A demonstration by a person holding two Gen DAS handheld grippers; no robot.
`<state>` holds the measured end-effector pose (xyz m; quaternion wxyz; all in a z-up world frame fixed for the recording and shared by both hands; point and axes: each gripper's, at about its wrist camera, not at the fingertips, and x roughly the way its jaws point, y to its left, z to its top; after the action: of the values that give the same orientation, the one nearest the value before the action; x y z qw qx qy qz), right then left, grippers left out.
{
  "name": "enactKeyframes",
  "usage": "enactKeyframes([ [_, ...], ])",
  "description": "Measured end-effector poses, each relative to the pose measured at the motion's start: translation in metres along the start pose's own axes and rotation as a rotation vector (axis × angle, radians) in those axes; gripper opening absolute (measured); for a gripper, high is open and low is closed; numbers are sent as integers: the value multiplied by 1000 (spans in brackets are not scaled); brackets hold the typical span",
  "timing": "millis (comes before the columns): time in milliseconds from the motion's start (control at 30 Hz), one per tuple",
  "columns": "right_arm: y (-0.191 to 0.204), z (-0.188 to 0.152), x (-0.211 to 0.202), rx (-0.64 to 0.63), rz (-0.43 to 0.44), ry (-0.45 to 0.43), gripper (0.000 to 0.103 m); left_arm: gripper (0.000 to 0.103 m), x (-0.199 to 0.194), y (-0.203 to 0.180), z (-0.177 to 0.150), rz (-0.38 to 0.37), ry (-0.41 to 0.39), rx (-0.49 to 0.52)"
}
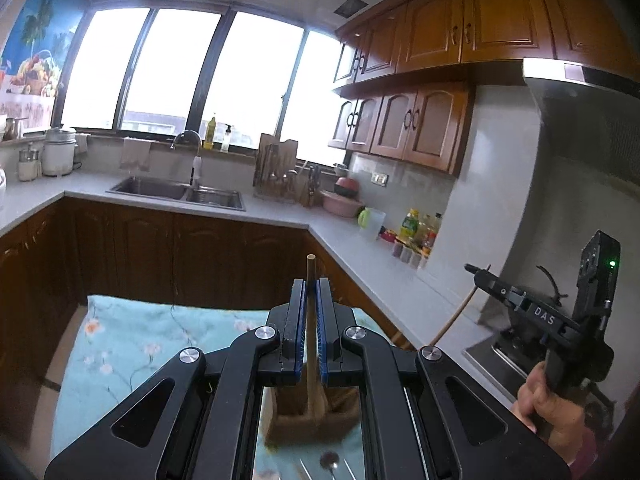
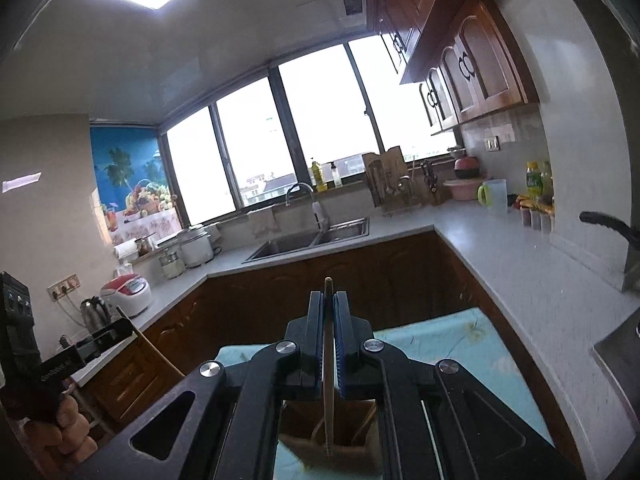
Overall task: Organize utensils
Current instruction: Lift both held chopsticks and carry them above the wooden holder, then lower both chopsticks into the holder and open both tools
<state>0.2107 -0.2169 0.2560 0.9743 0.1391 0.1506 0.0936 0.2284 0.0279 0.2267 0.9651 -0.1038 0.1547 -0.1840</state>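
Observation:
My left gripper (image 1: 311,292) is shut on a wooden utensil handle (image 1: 310,320) whose lower end stands in a brown wooden utensil holder (image 1: 312,416) on the floral teal cloth (image 1: 120,344). My right gripper (image 2: 328,304) is shut on a thin, pale utensil handle (image 2: 329,392) that reaches down into the same brown holder (image 2: 332,440). The right gripper also shows in the left wrist view (image 1: 480,272), holding its thin stick. The left gripper shows in the right wrist view (image 2: 120,330). A metal spoon (image 1: 329,460) lies on the cloth near the holder.
A grey L-shaped counter (image 1: 352,248) holds a double sink (image 1: 180,192), a knife rack, a pink bowl (image 1: 340,202) and bottles (image 1: 416,228). A stove and range hood (image 1: 580,96) are at the right. Rice cookers and a kettle (image 2: 94,312) stand on the left counter.

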Motion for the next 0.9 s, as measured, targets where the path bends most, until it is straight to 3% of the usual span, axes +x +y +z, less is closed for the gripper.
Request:
enactKeyframes([
  [133, -5, -3, 21, -1, -32, 2, 5, 4, 29, 4, -9, 20, 12, 0],
  [400, -24, -50, 56, 35, -68, 59, 5, 4, 78, 26, -62, 63, 101, -65],
  [667, -44, -88, 76, 99, -85, 130, 5, 4, 94, 35, -95, 83, 140, -88],
  [900, -49, -90, 78, 111, -91, 150, 5, 4, 94, 36, -94, 82, 151, -75],
])
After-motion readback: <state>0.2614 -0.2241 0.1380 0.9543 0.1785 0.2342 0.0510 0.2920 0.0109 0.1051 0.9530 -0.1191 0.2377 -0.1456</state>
